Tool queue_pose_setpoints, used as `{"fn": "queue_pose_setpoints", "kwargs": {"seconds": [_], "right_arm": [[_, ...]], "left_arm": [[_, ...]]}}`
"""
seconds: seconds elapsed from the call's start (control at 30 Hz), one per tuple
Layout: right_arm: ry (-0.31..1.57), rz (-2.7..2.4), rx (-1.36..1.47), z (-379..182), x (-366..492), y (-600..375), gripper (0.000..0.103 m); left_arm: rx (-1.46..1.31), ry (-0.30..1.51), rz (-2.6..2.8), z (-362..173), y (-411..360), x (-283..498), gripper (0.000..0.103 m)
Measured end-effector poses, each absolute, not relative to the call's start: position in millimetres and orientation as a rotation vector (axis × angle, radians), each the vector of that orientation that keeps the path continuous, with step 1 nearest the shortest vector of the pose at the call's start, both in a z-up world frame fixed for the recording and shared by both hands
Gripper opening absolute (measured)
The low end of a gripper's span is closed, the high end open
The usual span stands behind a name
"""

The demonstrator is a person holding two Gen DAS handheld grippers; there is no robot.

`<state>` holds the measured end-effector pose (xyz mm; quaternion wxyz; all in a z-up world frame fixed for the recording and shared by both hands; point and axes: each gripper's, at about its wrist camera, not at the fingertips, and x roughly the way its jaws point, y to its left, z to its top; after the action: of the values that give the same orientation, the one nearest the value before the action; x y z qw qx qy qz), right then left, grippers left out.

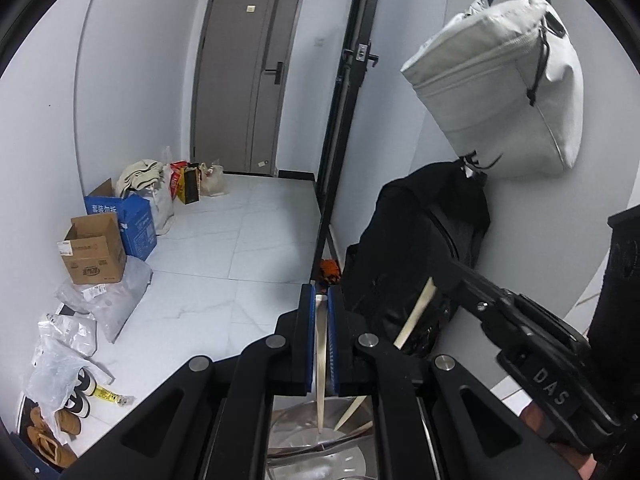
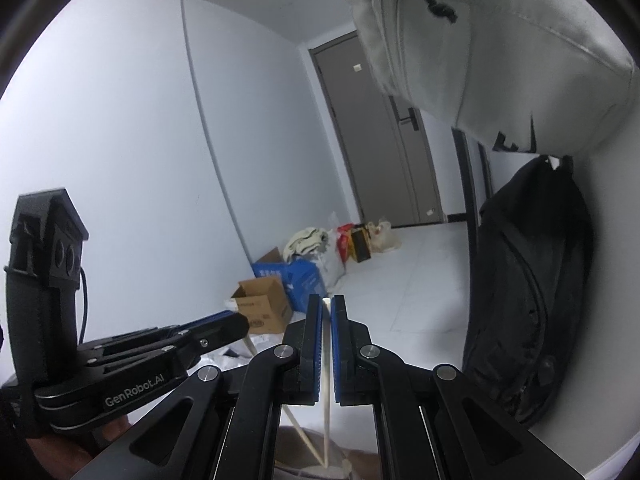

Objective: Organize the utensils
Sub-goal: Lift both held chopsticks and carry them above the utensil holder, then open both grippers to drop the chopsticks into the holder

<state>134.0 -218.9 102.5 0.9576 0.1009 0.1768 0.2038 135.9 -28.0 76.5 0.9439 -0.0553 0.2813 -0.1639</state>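
In the left wrist view my left gripper (image 1: pixel 320 292) is shut on a cream chopstick (image 1: pixel 320 344), whose lower end dips into a shiny metal container (image 1: pixel 340 456) just below the fingers. To its right, my right gripper (image 1: pixel 438 278) grips a second cream chopstick (image 1: pixel 416 316) that slants down toward the same container. In the right wrist view the right gripper (image 2: pixel 326 300) is shut on its chopstick (image 2: pixel 327 380). There the left gripper (image 2: pixel 240 325) comes in from the left with its chopstick (image 2: pixel 251 347). The two sticks meet at their lower tips.
A grey bag (image 1: pixel 500 92) hangs on the right wall above a black backpack (image 1: pixel 416 240). Cardboard boxes (image 1: pixel 94 248), plastic bags and shoes (image 1: pixel 68 416) line the left wall on the white tiled floor. A grey door (image 1: pixel 248 76) closes the far end.
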Motion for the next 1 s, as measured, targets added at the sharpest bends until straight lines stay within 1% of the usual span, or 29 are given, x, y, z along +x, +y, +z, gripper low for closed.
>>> {"fn": "queue_pose_setpoints", "kwargs": {"seconds": [0.6, 0.77, 0.9, 1.0], "right_arm": [[0.442, 0.443, 0.195, 71.0, 123.7, -215.2, 0.005], [0.489, 0.442, 0.222, 61.4, 124.2, -219.0, 0.005], [0.576, 0.456, 0.324, 48.9, 130.3, -228.8, 0.006], [0.598, 0.474, 0.368, 45.1, 126.9, -235.4, 0.007]], "left_arm": [[-0.079, 0.652, -0.407, 55.1, -33.4, 137.6, 0.002], [-0.089, 0.715, -0.461, 49.9, -36.6, 140.9, 0.002], [-0.094, 0.826, -0.502, 44.3, -39.4, 148.7, 0.002], [-0.108, 0.873, -0.531, 41.7, -38.9, 147.7, 0.006]]}}
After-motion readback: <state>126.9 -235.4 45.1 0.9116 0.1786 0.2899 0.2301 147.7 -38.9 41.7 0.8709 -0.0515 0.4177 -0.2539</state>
